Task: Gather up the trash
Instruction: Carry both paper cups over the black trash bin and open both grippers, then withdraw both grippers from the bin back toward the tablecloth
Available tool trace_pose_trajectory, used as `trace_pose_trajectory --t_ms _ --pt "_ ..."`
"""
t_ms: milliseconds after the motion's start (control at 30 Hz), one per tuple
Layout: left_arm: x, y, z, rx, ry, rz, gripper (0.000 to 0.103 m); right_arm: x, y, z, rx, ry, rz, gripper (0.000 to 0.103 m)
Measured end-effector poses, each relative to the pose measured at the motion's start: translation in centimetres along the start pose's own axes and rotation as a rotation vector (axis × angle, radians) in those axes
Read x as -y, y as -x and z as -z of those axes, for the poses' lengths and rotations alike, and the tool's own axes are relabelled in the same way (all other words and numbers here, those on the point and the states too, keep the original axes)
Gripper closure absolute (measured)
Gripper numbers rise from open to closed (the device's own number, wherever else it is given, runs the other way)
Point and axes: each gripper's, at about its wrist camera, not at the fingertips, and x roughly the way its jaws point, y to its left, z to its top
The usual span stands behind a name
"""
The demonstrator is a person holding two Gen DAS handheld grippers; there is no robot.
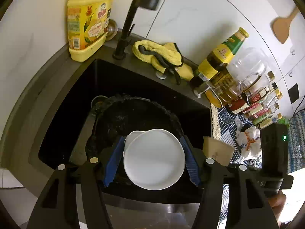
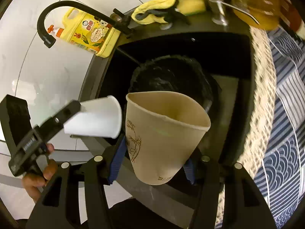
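Observation:
My left gripper is shut on a white plastic cup, held over a black trash bag that sits in the dark sink. In the right wrist view the same white cup shows at the left in the left gripper. My right gripper is shut on a squashed brown paper cup with a bamboo print, held above the black bag. The brown cup also shows in the left wrist view, right of the bag.
A black faucet, a yellow detergent jug and a yellow cloth stand behind the sink. Oil and sauce bottles crowd the right counter on a blue patterned mat. Crumpled white wrappers lie on the mat.

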Motion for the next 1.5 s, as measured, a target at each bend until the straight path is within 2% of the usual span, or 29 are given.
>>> trace_pose_trajectory --t_ms 200,400,500,533,567,600,633,800,1067,1333,1400,1500 --pt "-2.5 -1.6 -1.0 -0.029 0.004 0.029 0.044 -1.2 -1.9 -2.5 -0.007 -0.022 0.034 0.048" --pt "-4.1 -4.6 -1.7 -0.077 0.039 0.063 0.044 -0.9 -3.7 -4.4 -0.033 -0.069 0.073 0.048" --pt "-4.6 -5.6 -2.0 -0.091 0.042 0.054 0.044 -0.6 -4.8 -5.3 -0.055 -0.078 0.085 0.047" --pt "-5.0 -6.3 -2.2 -0.111 0.053 0.049 0.042 -0.4 -5.1 -5.7 -0.063 -0.084 0.086 0.047" --pt "-5.3 -6.8 -2.4 -0.125 0.063 0.048 0.037 -0.3 -5.4 -6.0 -0.067 -0.091 0.092 0.042" --pt "-5.6 -7.4 -2.5 -0.142 0.075 0.042 0.023 -0.1 -5.7 -6.2 -0.071 -0.105 0.11 0.03" --pt "-5.7 -7.8 -2.6 -0.156 0.083 0.037 0.016 0.3 -5.9 -6.4 -0.068 -0.129 0.121 0.026" --pt "-7.0 -9.4 -2.6 -0.207 0.099 0.011 0.016 1.9 -6.5 -6.3 -0.084 -0.188 0.089 0.024" --pt "-6.9 -8.9 -2.8 -0.205 0.078 -0.009 0.016 2.6 -5.6 -5.2 -0.052 -0.216 0.076 0.024" --pt "-6.3 -7.2 -2.7 -0.194 0.074 0.017 0.016 2.2 -3.6 -4.3 -0.02 -0.194 0.091 0.024" --pt "-5.5 -6.6 -2.7 -0.177 0.023 0.0 0.016 2.0 -2.7 -4.0 0.003 -0.18 0.112 0.024" --pt "-5.0 -5.6 -2.3 -0.163 0.008 0.005 0.016 2.3 -1.4 -3.2 0.031 -0.197 0.104 0.024"
